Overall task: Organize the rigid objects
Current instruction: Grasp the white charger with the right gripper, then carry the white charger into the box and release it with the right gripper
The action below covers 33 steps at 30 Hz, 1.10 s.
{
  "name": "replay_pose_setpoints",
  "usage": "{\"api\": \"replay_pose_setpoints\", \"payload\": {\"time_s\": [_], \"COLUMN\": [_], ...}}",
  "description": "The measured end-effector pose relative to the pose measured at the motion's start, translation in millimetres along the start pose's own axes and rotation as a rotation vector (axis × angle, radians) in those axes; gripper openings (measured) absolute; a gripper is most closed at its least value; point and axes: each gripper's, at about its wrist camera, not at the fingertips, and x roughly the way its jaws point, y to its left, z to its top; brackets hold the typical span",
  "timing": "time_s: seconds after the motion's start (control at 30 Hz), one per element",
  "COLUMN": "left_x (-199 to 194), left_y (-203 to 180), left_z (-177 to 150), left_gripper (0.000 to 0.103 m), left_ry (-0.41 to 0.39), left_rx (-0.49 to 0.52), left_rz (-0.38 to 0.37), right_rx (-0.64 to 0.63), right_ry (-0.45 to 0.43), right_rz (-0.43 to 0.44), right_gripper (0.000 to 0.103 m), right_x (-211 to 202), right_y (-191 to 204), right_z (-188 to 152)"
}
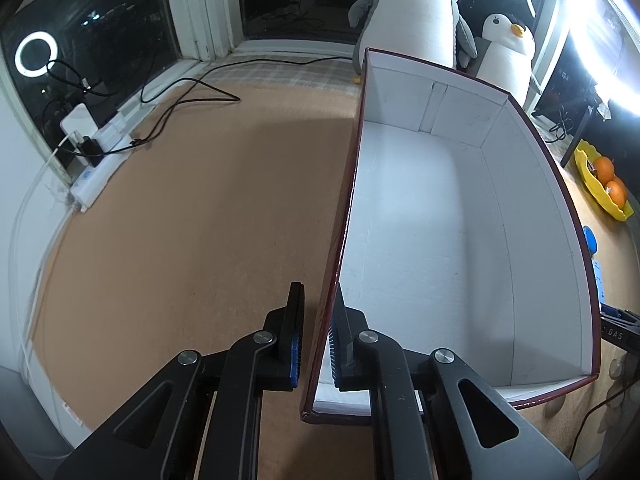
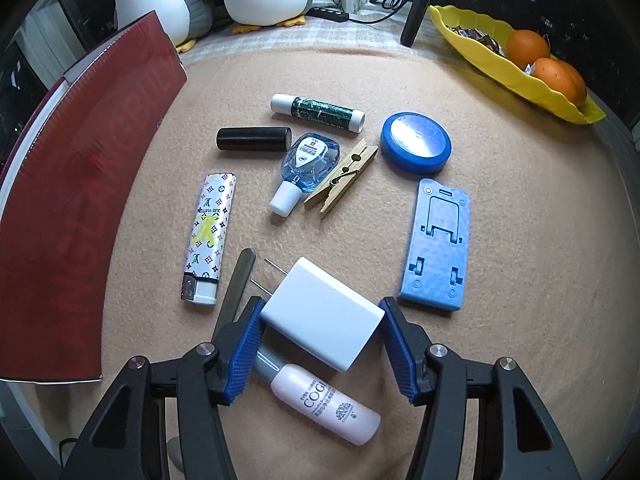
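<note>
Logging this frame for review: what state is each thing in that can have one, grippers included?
Left gripper: shut on the box wall.
Box: open-topped, nothing inside.
Right gripper: pads on both sides of the charger.
Charger: prongs out, lying over the pink bottle.
Pink bottle: on its side.
Lighter: lying flat.
Dropper bottle: capped, lying down.
Clothespin: shut.
Phone stand: folded flat.

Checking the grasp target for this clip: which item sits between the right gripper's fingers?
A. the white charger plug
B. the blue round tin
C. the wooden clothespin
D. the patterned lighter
A: in the right wrist view the right gripper has its blue pads on either side of the white charger plug, prongs pointing away.
</note>
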Motion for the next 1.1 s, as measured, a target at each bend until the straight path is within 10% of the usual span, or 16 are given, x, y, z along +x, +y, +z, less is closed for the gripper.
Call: {"api": "replay_pose_setpoints", "payload": {"time_s": [0.57,1.1], "left_x": [2,4], "left_y": [-1,-1], "left_z": [-1,0], "left_gripper": [0.007,0.007], "left_ry": [-0.006,-0.007], "left_rx": [0.007,0.023], "left_rz": [-0.004,-0.015], "right_rx": [0.018,-0.195], "right_ry": [-0.097,-0.222], "right_rz": [0.013,0.173], "right_gripper": [0.054,0.054], "right_x": [-46,-118], "right_y": [0,106], "right_z": [-2,20]}}
